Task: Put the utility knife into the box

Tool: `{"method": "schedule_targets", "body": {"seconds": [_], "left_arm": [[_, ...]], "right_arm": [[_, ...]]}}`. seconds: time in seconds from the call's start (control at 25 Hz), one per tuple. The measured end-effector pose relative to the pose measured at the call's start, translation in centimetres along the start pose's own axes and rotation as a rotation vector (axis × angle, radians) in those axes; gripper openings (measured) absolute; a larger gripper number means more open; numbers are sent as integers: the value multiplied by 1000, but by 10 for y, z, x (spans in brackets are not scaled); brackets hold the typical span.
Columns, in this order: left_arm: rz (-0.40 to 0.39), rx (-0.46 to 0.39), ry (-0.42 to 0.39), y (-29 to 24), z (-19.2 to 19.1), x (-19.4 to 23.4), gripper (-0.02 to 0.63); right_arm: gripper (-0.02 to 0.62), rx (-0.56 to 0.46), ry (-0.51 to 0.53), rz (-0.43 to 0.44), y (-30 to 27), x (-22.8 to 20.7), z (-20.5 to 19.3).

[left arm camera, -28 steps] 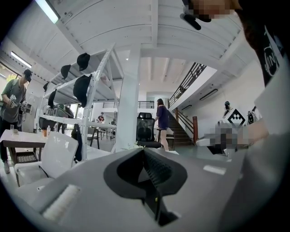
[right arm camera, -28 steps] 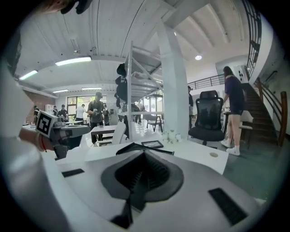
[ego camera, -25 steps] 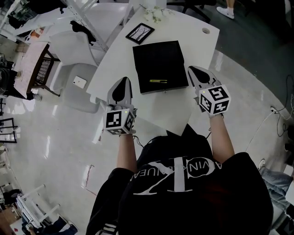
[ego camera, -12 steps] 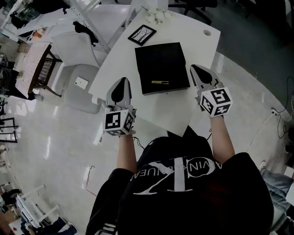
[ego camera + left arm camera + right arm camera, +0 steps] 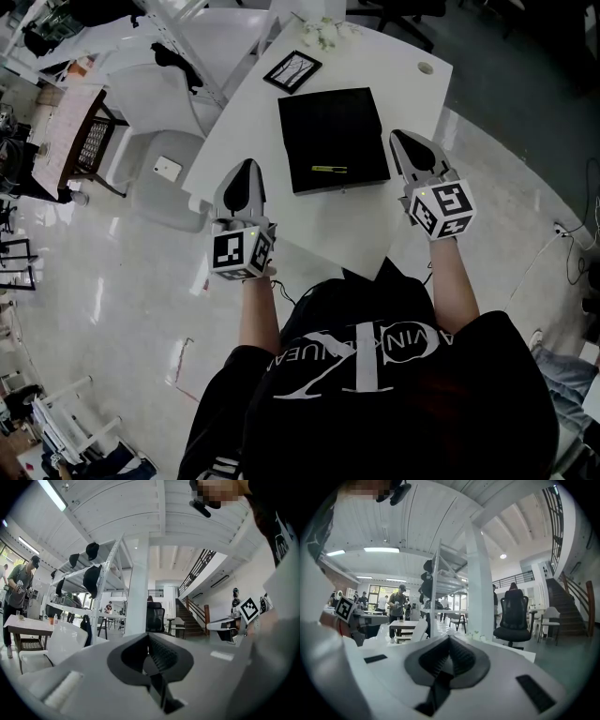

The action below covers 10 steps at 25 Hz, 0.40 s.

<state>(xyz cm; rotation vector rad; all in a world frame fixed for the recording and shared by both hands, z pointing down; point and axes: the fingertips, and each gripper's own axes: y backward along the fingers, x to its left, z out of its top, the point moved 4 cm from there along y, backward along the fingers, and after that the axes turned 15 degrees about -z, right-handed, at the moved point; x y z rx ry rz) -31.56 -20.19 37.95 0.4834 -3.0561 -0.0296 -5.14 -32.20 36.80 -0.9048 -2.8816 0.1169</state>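
- The person's black T-shirt (image 5: 375, 394) fills the near part of the head view, with both forearms reaching away toward the table.
- The left gripper (image 5: 247, 169) hangs over the near left edge of the white table (image 5: 394, 84). In the left gripper view (image 5: 149, 638) its jaws are pressed together with nothing between them.
- The right gripper (image 5: 398, 139) hangs over the table's right edge, just right of the near right corner of the box. In the right gripper view (image 5: 449, 639) its jaws are likewise closed on nothing.
- The black box (image 5: 333, 127) lies flat on the table between the two grippers and a little farther away than they are, touching neither.
- The utility knife (image 5: 329, 169), thin and yellow-green, lies crosswise on the box's dark surface close to its near edge. Whether that surface is the box's floor or a lid cannot be told.
- Farther off and to the left, a black-framed picture (image 5: 292, 70) lies flat on the table.
- At the far edge sits a small cluster of white flowers (image 5: 328, 34), and a round cable hole (image 5: 427, 67) lies at the far right.
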Motion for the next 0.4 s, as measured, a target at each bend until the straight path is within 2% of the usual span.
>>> {"method": "schedule_targets", "body": {"seconds": [0.4], "left_arm": [[13, -9, 7, 4, 2, 5, 12]], "right_arm": [[14, -4, 9, -4, -2, 2, 5]]}}
